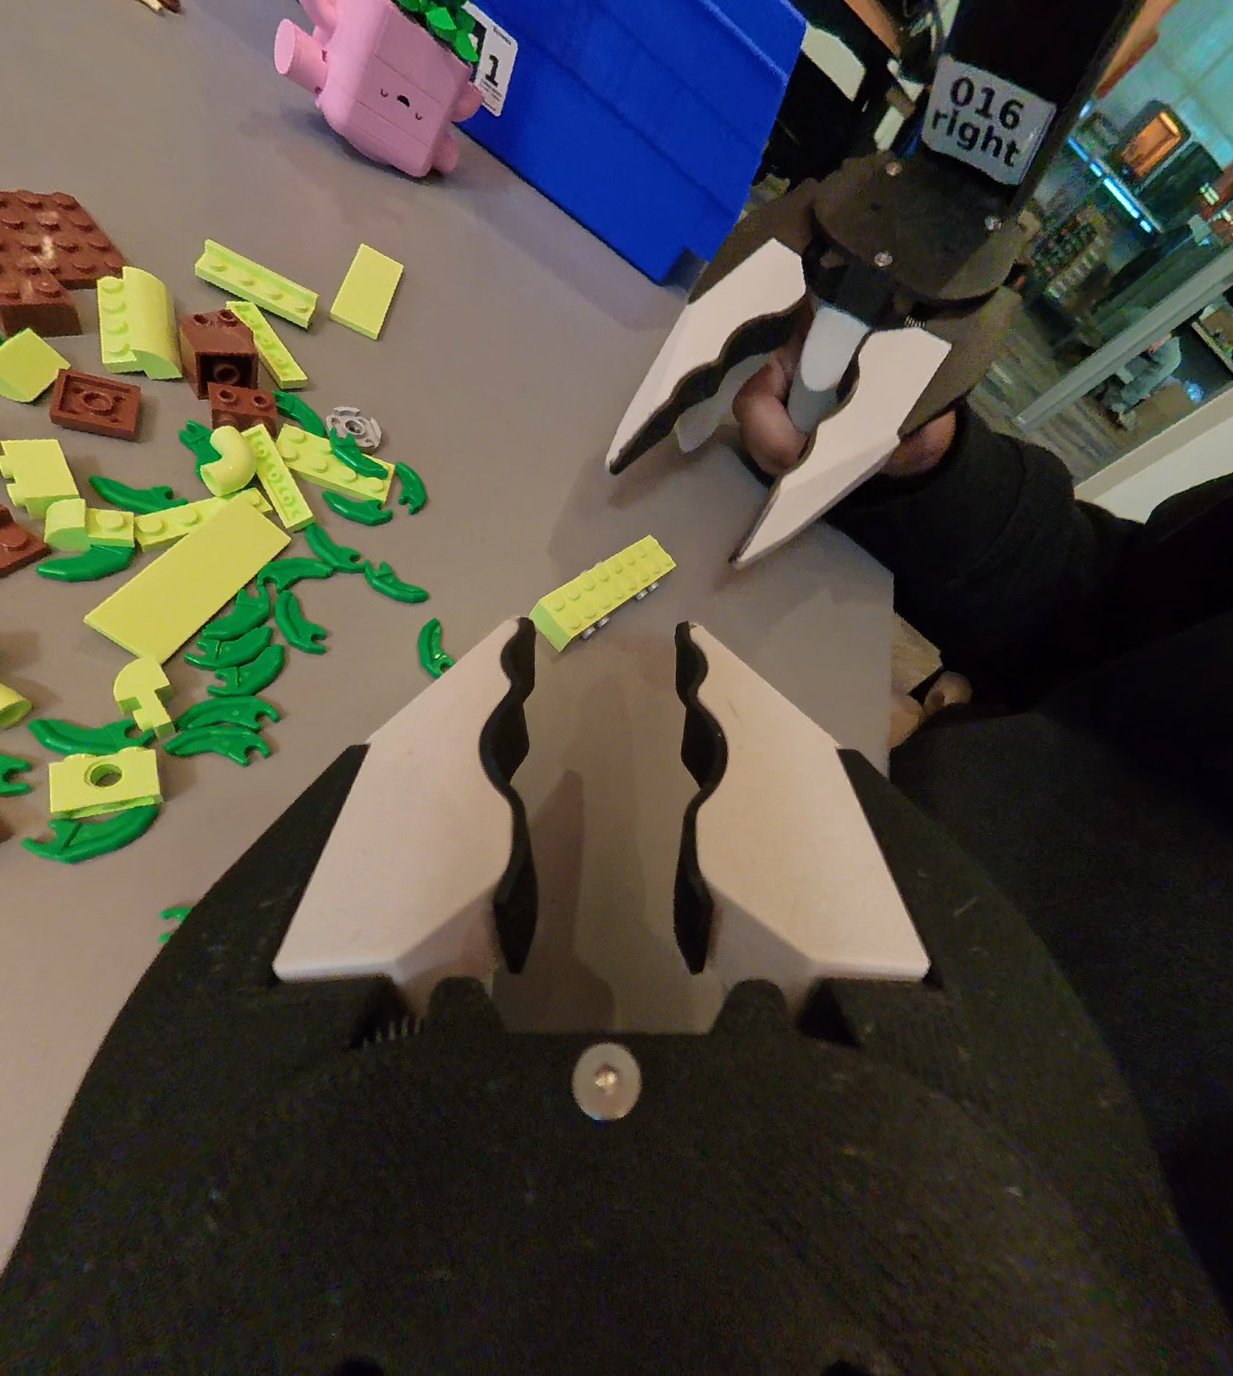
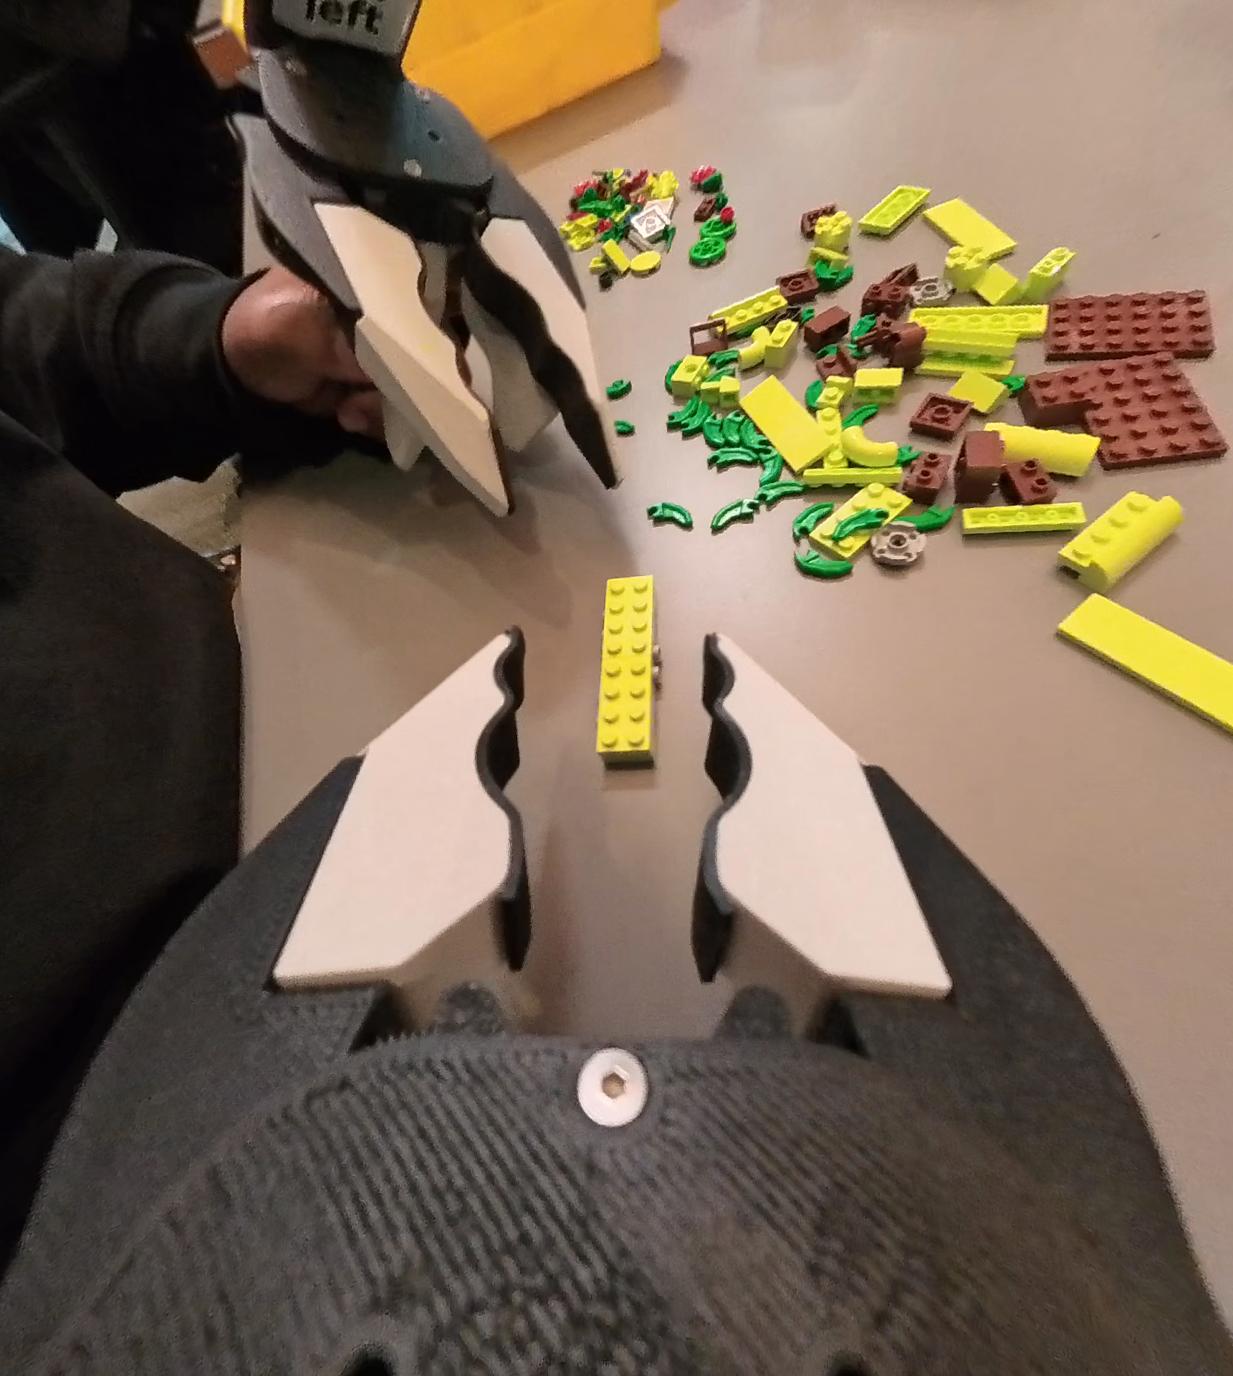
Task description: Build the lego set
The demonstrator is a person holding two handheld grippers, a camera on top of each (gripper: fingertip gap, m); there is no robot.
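A long lime-green studded assembly [image 1: 602,592] lies alone on the grey table, with small grey pieces under one side. In the left wrist view my left gripper [image 1: 604,629] is open and empty, its tips just short of the assembly. My right gripper [image 1: 673,514] hovers open beyond it. In the right wrist view the same assembly [image 2: 628,670] lies lengthwise between the tips of my open right gripper [image 2: 612,640], not touched. My left gripper [image 2: 557,495] hangs open at the upper left, held by a hand.
A pile of loose lime, brown and dark green pieces [image 1: 152,521] spreads over the table, with brown plates [image 2: 1127,387] and a flat lime tile [image 2: 1175,676]. A pink brick figure [image 1: 382,82] and blue bin [image 1: 635,112] stand behind. A yellow bin [image 2: 524,52] stands far off. The person's dark sleeve [image 2: 40,596] is close. One gripper's finger ends stand about 6 centimeters off the other's. My right gripper's tips are some 12 centimeters from the flat lime tile [image 2: 1175,676]. Look for it in the left wrist view [image 1: 378,285] too.
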